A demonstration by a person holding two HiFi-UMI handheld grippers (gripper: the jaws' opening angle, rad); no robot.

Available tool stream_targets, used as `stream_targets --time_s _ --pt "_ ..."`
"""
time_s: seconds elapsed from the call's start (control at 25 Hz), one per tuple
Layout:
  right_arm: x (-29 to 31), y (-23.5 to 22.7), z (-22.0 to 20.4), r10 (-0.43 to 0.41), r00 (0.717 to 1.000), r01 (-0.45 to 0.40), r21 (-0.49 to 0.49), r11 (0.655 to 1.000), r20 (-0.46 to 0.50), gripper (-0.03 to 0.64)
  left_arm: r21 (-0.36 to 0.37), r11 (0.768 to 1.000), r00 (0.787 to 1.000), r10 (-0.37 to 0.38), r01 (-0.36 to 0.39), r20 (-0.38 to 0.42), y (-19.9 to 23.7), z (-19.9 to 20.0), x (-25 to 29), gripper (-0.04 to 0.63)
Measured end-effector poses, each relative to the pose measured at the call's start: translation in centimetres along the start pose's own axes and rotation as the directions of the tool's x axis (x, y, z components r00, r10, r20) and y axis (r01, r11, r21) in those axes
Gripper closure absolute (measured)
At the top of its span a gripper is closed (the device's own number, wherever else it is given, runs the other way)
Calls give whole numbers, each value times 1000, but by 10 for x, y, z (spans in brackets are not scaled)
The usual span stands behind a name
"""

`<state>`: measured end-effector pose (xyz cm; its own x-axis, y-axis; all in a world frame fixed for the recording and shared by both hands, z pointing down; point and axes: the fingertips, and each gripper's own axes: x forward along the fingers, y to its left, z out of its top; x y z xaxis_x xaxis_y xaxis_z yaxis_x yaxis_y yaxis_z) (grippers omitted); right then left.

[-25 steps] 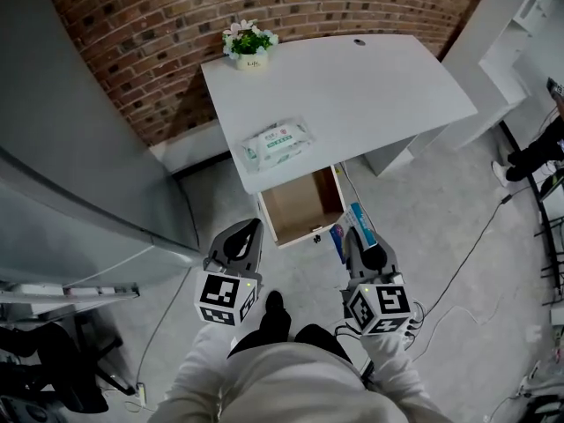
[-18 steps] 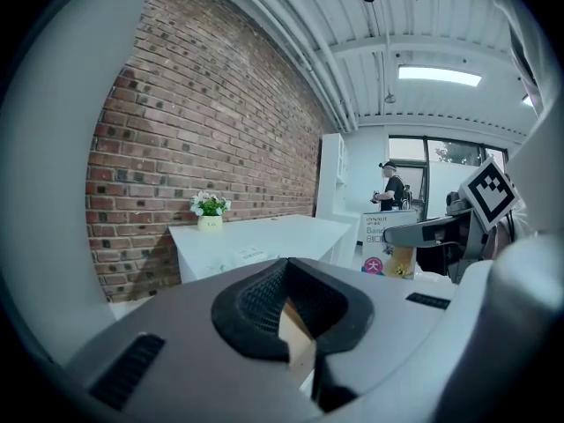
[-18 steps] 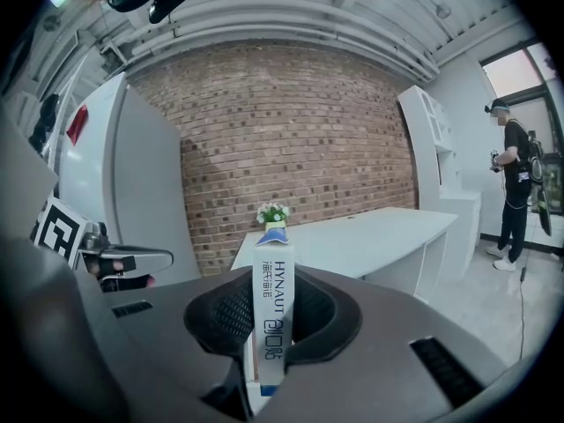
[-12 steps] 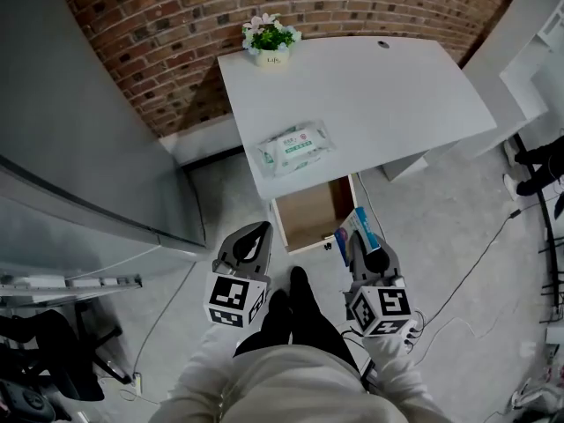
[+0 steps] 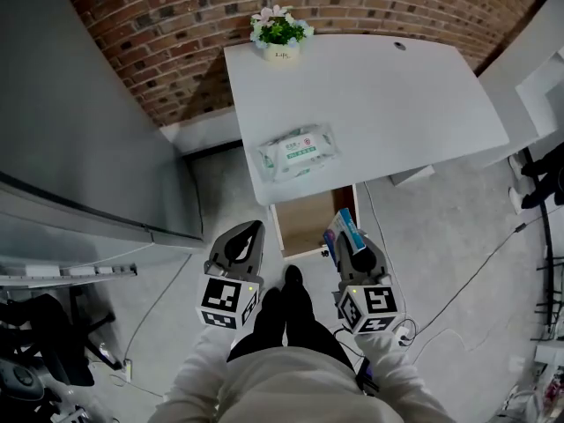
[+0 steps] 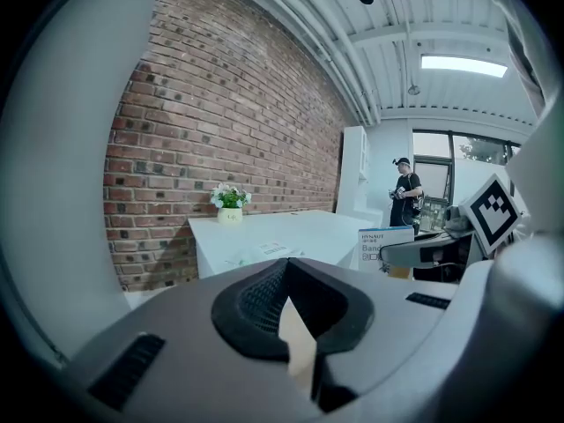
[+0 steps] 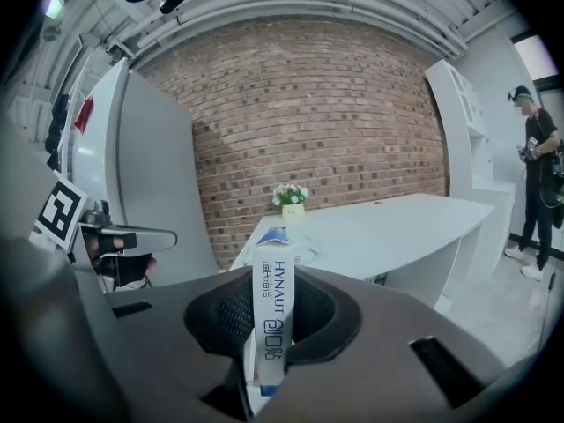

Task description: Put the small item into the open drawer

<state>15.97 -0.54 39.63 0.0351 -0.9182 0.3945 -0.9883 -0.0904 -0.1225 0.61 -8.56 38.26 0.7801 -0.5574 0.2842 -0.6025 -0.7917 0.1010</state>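
Note:
The small item is a blue-and-white box, standing on end between the jaws of my right gripper, which is shut on it. In the right gripper view the box rises out of the black pads, with the gripper aimed at the desk. The open drawer hangs under the desk's front edge and shows a bare brown inside. The box is at its right front corner. My left gripper is left of the drawer, jaws together with nothing in them.
The white desk carries a pack of wipes near its front edge and a potted plant at the back. A grey cabinet stands to the left. A cable crosses the floor on the right. A person stands far right.
I have stepped closer to the desk. My right gripper has carried the box from beside the drawer up to its right front corner. The left gripper has stayed shut alongside.

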Motion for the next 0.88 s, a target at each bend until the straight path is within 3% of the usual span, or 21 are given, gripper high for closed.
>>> stream_targets --time_s 0.68,0.88 --pt "65 -9 -58 59 985 -68 -51 996 -160 535 -39 997 998 60 -60 -18 13 -9 28 578" --pt "84 -14 -84 61 974 -66 -15 998 -218 535 -54 996 997 73 -75 -30 18 -19 35 578"
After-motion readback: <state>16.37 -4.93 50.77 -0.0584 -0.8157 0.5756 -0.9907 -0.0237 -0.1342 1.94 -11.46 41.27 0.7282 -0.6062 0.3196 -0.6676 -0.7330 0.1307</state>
